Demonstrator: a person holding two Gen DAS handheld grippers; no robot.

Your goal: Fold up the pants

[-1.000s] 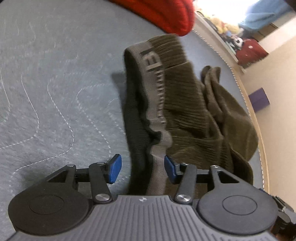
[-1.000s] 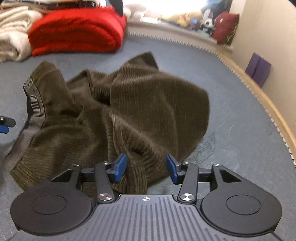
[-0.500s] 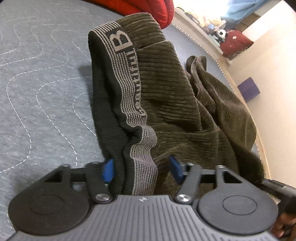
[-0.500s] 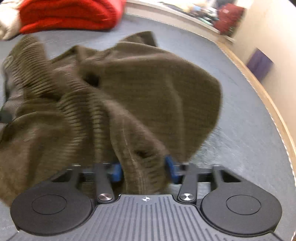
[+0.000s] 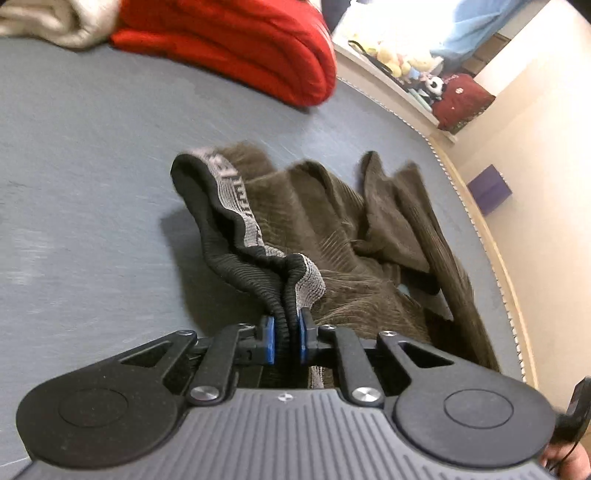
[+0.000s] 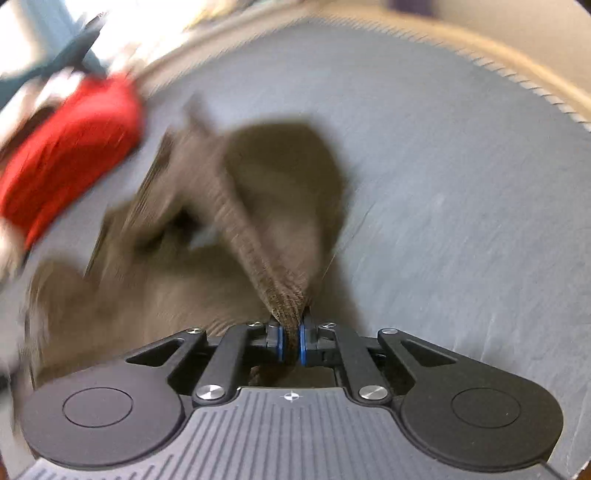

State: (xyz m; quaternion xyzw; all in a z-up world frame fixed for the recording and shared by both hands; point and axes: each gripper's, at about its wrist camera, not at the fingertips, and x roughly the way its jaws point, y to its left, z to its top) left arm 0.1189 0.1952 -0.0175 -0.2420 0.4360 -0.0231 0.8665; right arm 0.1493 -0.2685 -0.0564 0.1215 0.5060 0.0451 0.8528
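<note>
Olive-brown corduroy pants (image 5: 332,221) lie crumpled on the grey bed cover (image 5: 92,166). Their black-and-grey elastic waistband (image 5: 236,218) is lifted off the cover. My left gripper (image 5: 284,341) has its jaws closing, and the blue pads pinch that waistband. The right wrist view is blurred. In it the pants (image 6: 280,192) rise in a taut ridge of fabric (image 6: 266,266) to my right gripper (image 6: 291,341). Its jaws are closing too, pads tight on the fold.
A folded red blanket (image 5: 240,48) and a cream one (image 5: 48,18) lie at the far side of the bed. The bed's trimmed edge (image 5: 491,236) curves along the right, with a purple box (image 5: 489,188) on the floor beyond. Plush toys (image 5: 399,62) sit on a ledge.
Both grippers went from wide open to pinched on the pants. The left rose with the waistband. The right rolled and shifted sideways, pulling a fold of fabric up.
</note>
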